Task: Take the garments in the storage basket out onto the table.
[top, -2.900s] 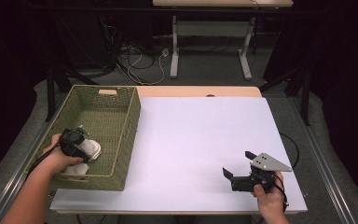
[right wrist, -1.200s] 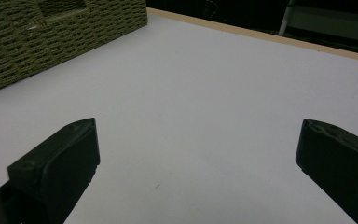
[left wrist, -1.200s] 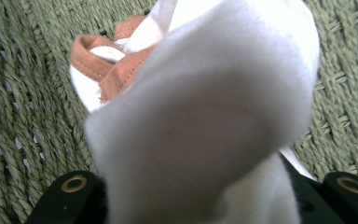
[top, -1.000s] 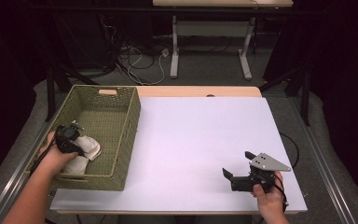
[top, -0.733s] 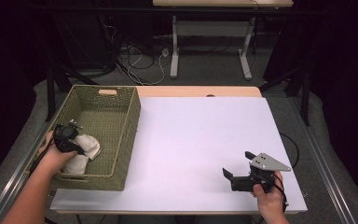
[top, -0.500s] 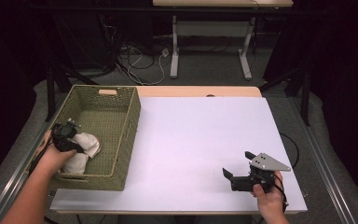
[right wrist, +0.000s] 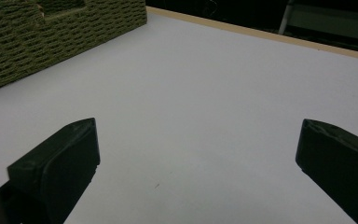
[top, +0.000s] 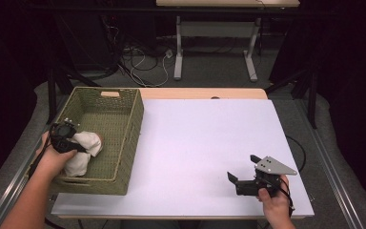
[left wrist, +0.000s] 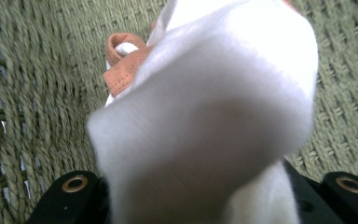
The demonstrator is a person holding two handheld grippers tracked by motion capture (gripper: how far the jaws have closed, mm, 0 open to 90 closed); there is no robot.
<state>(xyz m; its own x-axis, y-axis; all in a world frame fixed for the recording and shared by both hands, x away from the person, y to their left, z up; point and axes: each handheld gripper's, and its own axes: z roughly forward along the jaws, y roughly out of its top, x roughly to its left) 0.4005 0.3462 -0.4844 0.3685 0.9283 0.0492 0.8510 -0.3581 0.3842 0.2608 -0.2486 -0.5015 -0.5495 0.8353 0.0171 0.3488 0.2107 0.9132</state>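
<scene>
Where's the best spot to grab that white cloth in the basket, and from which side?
Grip the bunched upper fold of the white cloth from above, as the left gripper does. The basket walls block the sides, and the soft bulk probably pinches more easily than the orange-trimmed edge.

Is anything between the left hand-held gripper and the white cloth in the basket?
No. The left hand-held gripper already grips the white cloth inside the woven basket; nothing visible lies between them.

- the basket (top: 124, 138) was rough woven olive wicker.
- the cloth (left wrist: 214, 116) was soft, matt white fabric with an orange stitched hem.
- the table (top: 205, 143) was smooth, matt white.
</scene>
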